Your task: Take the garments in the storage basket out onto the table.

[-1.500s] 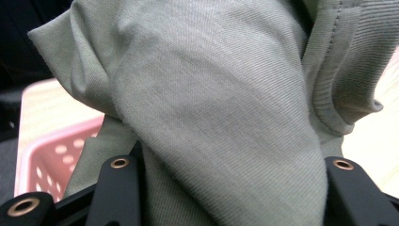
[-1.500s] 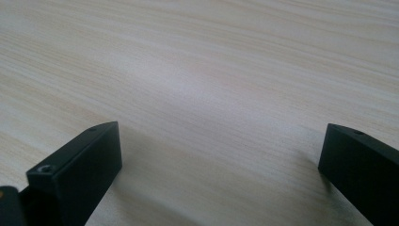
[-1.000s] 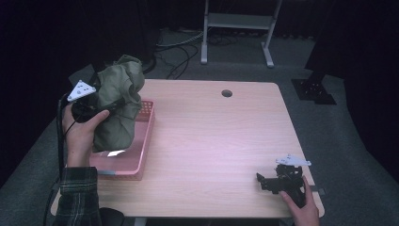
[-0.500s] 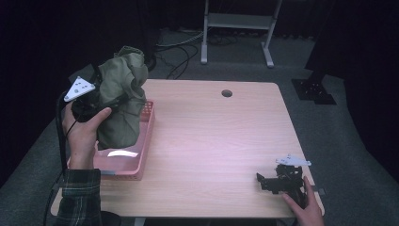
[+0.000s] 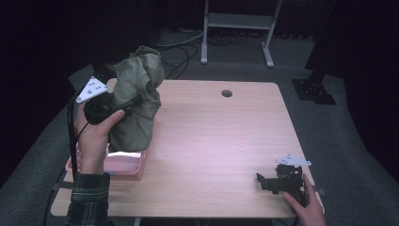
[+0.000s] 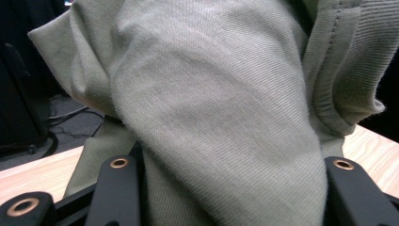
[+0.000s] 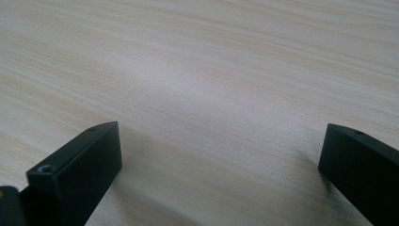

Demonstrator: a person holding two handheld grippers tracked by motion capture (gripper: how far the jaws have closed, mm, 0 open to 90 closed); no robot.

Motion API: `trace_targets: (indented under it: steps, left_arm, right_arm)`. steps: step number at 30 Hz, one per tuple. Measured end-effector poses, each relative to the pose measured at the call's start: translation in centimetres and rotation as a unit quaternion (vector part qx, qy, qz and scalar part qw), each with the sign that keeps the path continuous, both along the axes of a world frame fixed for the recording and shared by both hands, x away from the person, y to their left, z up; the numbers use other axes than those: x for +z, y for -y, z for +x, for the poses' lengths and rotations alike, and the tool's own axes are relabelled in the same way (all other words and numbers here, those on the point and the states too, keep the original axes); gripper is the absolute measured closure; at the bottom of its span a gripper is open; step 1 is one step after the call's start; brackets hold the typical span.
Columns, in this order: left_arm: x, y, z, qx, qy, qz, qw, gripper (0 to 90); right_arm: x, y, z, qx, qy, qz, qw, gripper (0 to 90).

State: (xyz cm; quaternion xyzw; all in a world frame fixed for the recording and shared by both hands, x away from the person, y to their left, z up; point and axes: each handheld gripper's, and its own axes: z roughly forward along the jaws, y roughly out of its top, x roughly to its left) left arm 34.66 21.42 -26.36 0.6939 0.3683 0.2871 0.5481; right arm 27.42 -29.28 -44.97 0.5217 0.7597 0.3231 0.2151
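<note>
- A person is sitting at a wooden table [image 5: 211,136] and is holding a gripper in each hand.
- The left gripper [image 5: 124,104] is up in the air at about 9 o'clock on the table, over the left edge.
- The left hand [image 5: 94,136] is wrapping around its handle, and a grey three-cornered plate [image 5: 92,89] is sitting on top of it.
- A big green cloth [image 5: 136,103] is hanging from the left gripper in a bunch.
- In the left gripper view, the green cloth [image 6: 211,103] is spilling between the two black jaws and over them, and the jaws are standing wide apart with a thick fold of cloth between them.
- The left gripper is holding the cloth up, but how hard the jaws are pinching it I cannot tell.
- The bottom of the cloth is hanging down into a pink basket [image 5: 127,165], which is sitting at about 8 o'clock on the table.
- The right gripper [image 5: 263,181] is lying low near the table edge at about 5 o'clock, well apart from the cloth.
- The right hand [image 5: 303,207] is holding it from behind.
- In the right gripper view, the two black jaws are standing wide apart with just bare table [image 7: 211,84] between them, so it is holding nothing.
- A small round hole [image 5: 227,93] is sitting in the table top at about 12 o'clock.
</note>
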Motion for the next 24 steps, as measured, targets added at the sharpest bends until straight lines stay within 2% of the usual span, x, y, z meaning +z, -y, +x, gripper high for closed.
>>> trace_targets:
  steps: [5, 13, 24]
  left_arm:
    - [0.3, 1.9, -0.4, -0.013, -0.001, -0.001, 0.9999, 46.0]
    - [0.6, 3.8, -1.4, -0.027, -0.002, -0.007, 0.9996, 45.9]
    - [0.0, 7.3, -1.8, -0.058, -0.002, -0.008, 0.9983, 45.8]
  right_arm:
    - [0.0, 0.0, 0.0, 0.0, 0.0, 0.0, 1.0, 0.0]
    - [0.0, 0.0, 0.0, 0.0, 0.0, 0.0, 1.0, 0.0]
    - [0.0, 0.0, 0.0, 0.0, 0.0, 0.0, 1.0, 0.0]
